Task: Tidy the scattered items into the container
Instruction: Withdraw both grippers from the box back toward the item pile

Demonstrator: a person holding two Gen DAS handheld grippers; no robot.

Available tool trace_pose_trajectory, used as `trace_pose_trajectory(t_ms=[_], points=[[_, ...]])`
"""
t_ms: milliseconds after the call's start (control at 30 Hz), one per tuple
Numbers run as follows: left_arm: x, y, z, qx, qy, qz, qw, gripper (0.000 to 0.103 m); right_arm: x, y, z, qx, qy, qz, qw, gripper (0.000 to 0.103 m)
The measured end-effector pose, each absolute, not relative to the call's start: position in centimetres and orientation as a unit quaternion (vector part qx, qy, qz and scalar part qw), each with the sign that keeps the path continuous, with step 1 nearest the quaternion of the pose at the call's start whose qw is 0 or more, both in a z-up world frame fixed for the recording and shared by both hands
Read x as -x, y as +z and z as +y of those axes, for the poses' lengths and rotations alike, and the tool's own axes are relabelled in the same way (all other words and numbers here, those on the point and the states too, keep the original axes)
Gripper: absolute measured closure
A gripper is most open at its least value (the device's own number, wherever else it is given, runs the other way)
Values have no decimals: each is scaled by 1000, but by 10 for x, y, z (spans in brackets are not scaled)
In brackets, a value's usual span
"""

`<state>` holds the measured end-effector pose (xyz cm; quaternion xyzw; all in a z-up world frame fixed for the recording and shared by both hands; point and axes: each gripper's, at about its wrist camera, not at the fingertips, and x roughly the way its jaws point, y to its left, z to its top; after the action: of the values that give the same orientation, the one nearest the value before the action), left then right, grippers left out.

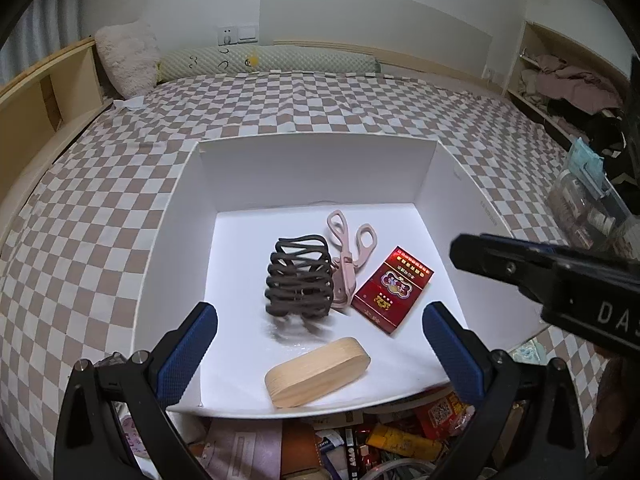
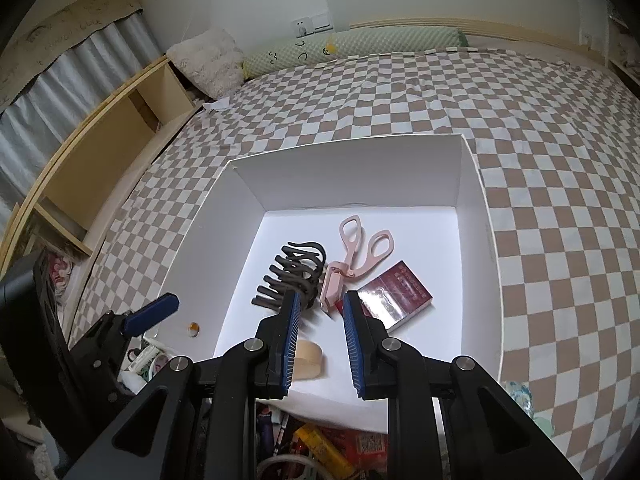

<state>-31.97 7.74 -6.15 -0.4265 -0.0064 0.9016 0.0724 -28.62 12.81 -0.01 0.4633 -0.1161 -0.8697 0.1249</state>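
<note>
A white box [image 1: 460,216] sits on the checkered bed; it also shows in the right wrist view [image 2: 476,240]. Inside lie a dark hair claw [image 1: 300,276], pink scissors [image 1: 350,254], a red packet [image 1: 394,288] and a wooden case [image 1: 316,372]. The claw looks blurred. My left gripper [image 1: 320,344] is open and empty above the box's near side. My right gripper [image 2: 320,332] is open and empty above the near part, close to the claw [image 2: 294,276], the scissors [image 2: 352,256], the packet [image 2: 394,294] and the wooden case [image 2: 306,364].
A pile of mixed small items [image 1: 380,440] lies in front of the box's near edge. Shelves with clothes [image 1: 568,88] stand at the right, a wooden shelf [image 2: 100,160] at the left. Pillows [image 1: 264,62] lie at the bed's head.
</note>
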Motion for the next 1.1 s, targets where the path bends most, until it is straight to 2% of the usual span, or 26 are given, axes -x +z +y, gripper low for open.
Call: trace_pose_trajectory(t_ms=[33,67,100,133,167,733,1100], points=[[318,-60,77,425,902,-7,72,0,283,1,129,-461,-871,-121,124,81],[316,-59,76,424,903,-8,70,0,280,2,129,-458,-871,-126,123,72],[315,-58,74,423,904,-9,67,0,276,3,129,-456,-873,-127,121,58],[313,-56,72,421,905,-10,63,0,273,4,129,-453,-875,-124,117,19],[312,-55,71,419,906,-12,62,0,268,6,129,-446,-880,-117,110,3],[263,-25,50,400,915,-20,49,0,213,31,136,-401,-911,-69,70,3],[223,5,41,365,927,-22,82,0,163,44,152,-366,-928,-60,48,3]])
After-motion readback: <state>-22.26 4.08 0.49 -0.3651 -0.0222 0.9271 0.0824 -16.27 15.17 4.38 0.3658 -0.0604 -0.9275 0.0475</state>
